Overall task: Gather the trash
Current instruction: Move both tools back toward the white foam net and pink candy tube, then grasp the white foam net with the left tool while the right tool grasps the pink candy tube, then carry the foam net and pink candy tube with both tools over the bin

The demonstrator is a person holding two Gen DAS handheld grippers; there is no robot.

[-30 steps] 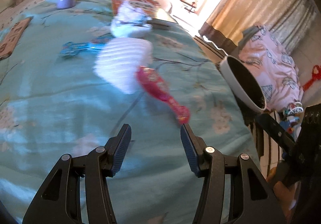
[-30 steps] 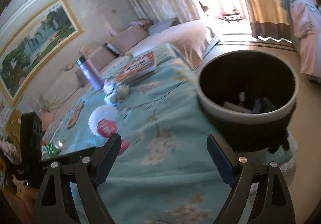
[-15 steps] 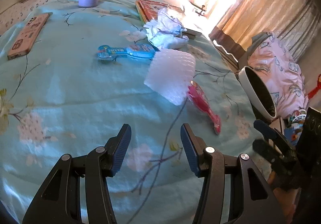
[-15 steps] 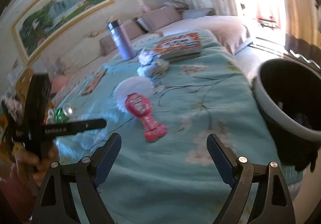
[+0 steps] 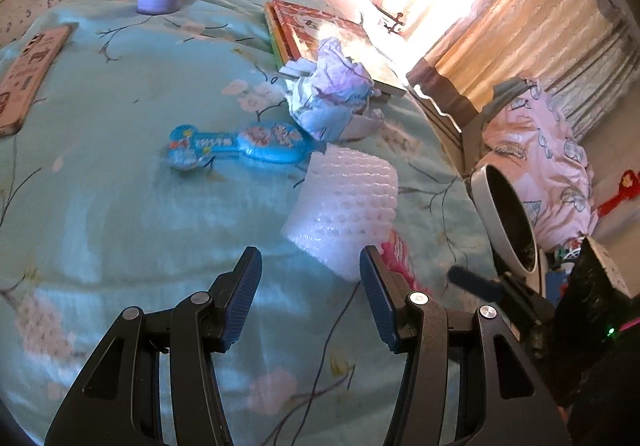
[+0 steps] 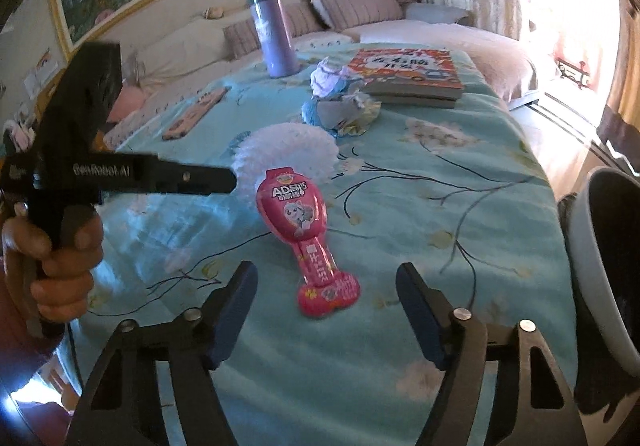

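On the teal bedspread lie a pink snack wrapper (image 6: 296, 206), a white foam net (image 5: 348, 202), a blue wrapper (image 5: 240, 144) and a crumpled paper wad (image 5: 332, 98). My right gripper (image 6: 327, 272) hovers over the pink wrapper's near end. Its jaws are closing, the wrapper's tail lies between them, and the pads are clear of it. My left gripper (image 5: 310, 278) is open and empty, just short of the foam net (image 6: 288, 150). The net hides most of the pink wrapper (image 5: 396, 250) in the left wrist view. The left gripper (image 6: 224, 180) reaches in from the left beside the net.
A grey trash bin (image 6: 608, 266) stands off the bed's right edge, also in the left wrist view as the bin (image 5: 508, 222). Stacked books (image 6: 408, 74), a purple bottle (image 6: 276, 34) and a flat pink case (image 5: 28, 74) lie farther back. A person's hand (image 6: 60, 258) holds the left tool.
The right view swung from the bin to the bed; the pink wrapper now lies between its narrower jaws. The left gripper came closer to the foam net.
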